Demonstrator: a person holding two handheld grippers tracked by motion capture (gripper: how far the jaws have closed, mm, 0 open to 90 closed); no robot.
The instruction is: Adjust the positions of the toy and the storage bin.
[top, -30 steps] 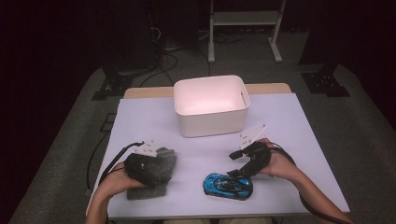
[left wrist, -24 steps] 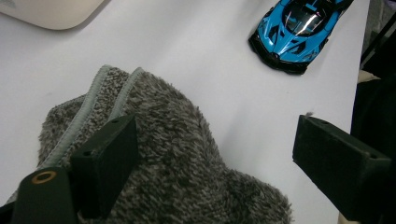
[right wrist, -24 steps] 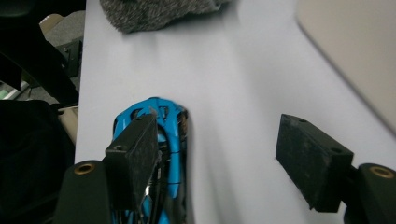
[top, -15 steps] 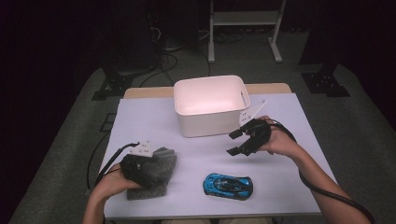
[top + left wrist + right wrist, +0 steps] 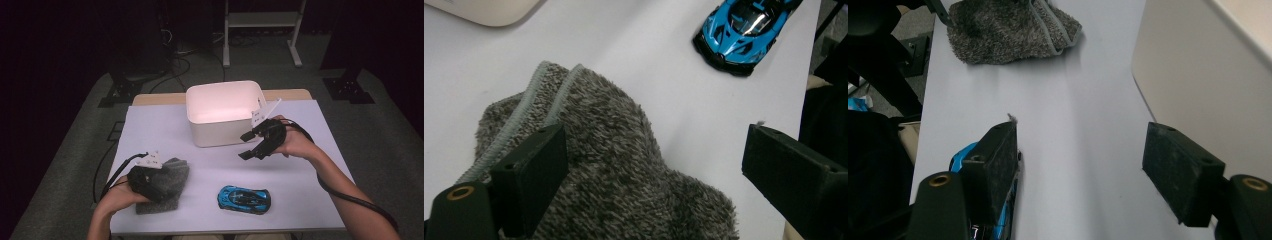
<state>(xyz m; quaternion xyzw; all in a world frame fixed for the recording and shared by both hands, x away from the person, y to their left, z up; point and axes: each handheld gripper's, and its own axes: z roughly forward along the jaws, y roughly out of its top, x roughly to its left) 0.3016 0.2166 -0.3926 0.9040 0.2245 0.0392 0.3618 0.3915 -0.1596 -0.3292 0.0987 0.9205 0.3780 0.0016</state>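
From the high view, I'd say this tidy-up has barely started. The white bin (image 5: 225, 114) at the back of the table (image 5: 325, 200) looks empty as far as I can see into it, and both things are out on the tabletop. The grey fuzzy cloth (image 5: 169, 184) sits front left, the blue toy car (image 5: 244, 199) front middle, well apart from the bin. The left claw (image 5: 159, 184) is parked right on the cloth, low down. The right claw (image 5: 251, 145) hangs in the air just beside the bin's front right corner, jaws spread, nothing between them. So both items are left to go, if the bin is the goal.

Left gripper view: the left claw (image 5: 654, 175) has its jaws wide, and they've just been opening a bit more. The cloth (image 5: 624, 175) lies under and between them, bunched up with its ribbed edge showing. One jaw rests on or just over the pile, the other is out over bare table, so the pads aren't squeezing it. Released, not gripping. The car (image 5: 744, 30) is up in the far corner, nose toward the claw.

Right gripper view: the right claw (image 5: 1088, 165) is also spread and empty, with only bare table (image 5: 1078, 90) between the jaws. The bin wall (image 5: 1208, 75) is close alongside one jaw, and a sliver of the car (image 5: 1008, 220) peeks out behind the other. The cloth (image 5: 1013, 30) is off in the distance.
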